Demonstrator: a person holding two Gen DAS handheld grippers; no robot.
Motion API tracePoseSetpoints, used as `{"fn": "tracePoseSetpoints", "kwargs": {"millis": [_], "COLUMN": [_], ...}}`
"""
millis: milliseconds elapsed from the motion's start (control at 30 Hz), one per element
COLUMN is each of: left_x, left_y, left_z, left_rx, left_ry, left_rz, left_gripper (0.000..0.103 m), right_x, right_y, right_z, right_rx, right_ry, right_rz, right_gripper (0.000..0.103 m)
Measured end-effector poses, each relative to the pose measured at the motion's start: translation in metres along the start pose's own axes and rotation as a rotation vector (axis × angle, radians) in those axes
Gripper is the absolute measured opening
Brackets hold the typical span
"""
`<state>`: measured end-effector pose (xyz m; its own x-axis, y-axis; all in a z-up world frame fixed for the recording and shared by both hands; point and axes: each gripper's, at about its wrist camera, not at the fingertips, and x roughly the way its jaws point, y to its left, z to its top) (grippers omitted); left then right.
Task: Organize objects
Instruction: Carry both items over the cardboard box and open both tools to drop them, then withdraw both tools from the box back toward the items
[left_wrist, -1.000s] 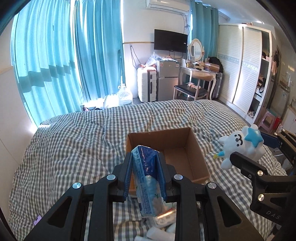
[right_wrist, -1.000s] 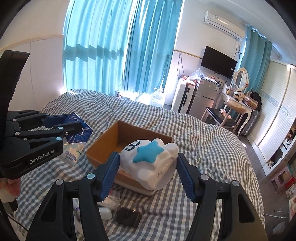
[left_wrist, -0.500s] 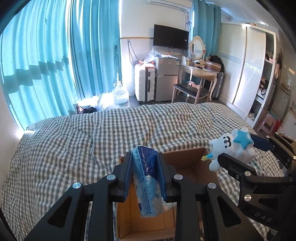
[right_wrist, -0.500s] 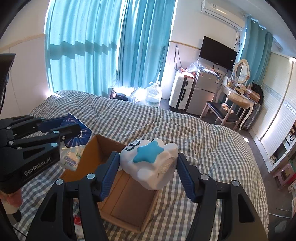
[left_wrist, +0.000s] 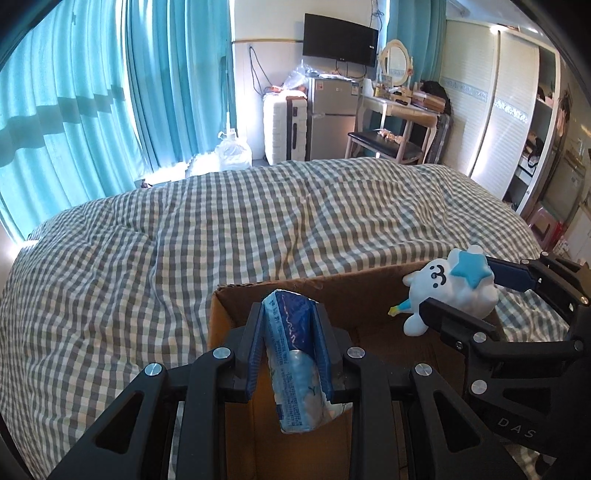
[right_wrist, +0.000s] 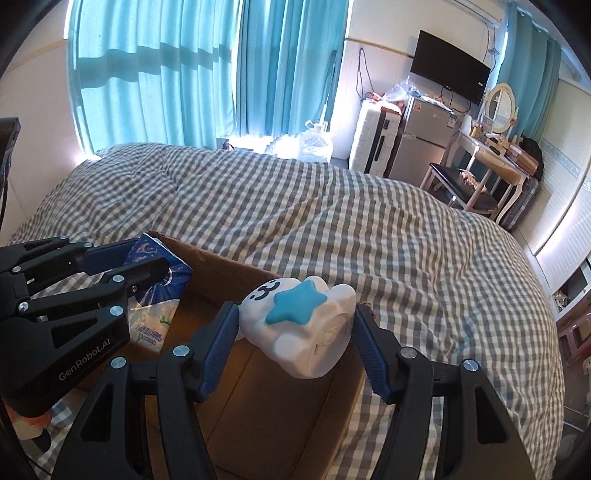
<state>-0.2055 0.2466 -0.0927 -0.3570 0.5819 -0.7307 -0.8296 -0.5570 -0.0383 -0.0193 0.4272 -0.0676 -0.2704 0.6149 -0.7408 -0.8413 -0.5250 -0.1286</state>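
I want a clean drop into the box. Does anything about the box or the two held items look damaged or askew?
Little stands out. The cardboard box has a slightly ragged, frayed rim. The tissue pack and white toy sit firmly gripped.

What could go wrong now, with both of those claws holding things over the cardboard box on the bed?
The left gripper pinches a soft tissue pack near its top, so the pack might swing or slip out crooked. The right gripper holds a white toy close to the cardboard box wall; dropped there, it could catch the rim and roll onto the checked bedcover. The two grippers are close together and might bump.
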Motion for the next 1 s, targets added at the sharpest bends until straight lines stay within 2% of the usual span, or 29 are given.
{"fn": "tracePoseSetpoints", "kwargs": {"millis": [333,433,467,500,567,633,667,700,867,1000], "left_x": [0.017,0.018,0.016,0.014,0.009,0.001,-0.005,-0.010,-0.041,-0.084], "left_y": [0.003,0.004,0.004,0.004,0.004,0.004,0.003,0.003,-0.002,-0.005], "left_z": [-0.010,-0.010,-0.011,-0.012,-0.013,-0.013,-0.013,-0.013,-0.008,-0.005], "left_rx": [-0.002,-0.012,-0.013,-0.010,-0.005,0.001,0.000,-0.004,-0.010,0.001], "left_ry": [0.036,0.028,0.024,0.018,0.006,-0.011,-0.023,-0.034,-0.048,-0.083], "left_rz": [0.001,0.002,0.005,0.008,0.010,0.007,0.022,0.034,0.027,0.030], "left_gripper": [0.026,0.031,0.036,0.046,0.056,0.067,0.078,0.084,0.086,0.088], "right_x": [0.014,0.011,0.010,0.008,0.002,-0.008,-0.014,-0.020,-0.059,-0.105], "right_y": [-0.002,-0.001,-0.001,-0.001,-0.002,-0.004,-0.005,-0.006,-0.008,-0.015], "right_z": [-0.013,-0.014,-0.015,-0.015,-0.016,-0.015,-0.012,-0.012,-0.014,-0.017], "right_rx": [0.006,0.006,0.008,0.011,0.024,0.032,0.035,0.039,0.035,0.042], "right_ry": [0.031,0.030,0.026,0.020,0.004,-0.018,-0.026,-0.034,-0.066,-0.109], "right_rz": [0.001,0.013,0.020,0.026,0.021,0.010,0.013,0.016,-0.012,-0.037], "right_gripper": [0.063,0.063,0.063,0.064,0.077,0.077,0.077,0.077,0.078,0.078]}}
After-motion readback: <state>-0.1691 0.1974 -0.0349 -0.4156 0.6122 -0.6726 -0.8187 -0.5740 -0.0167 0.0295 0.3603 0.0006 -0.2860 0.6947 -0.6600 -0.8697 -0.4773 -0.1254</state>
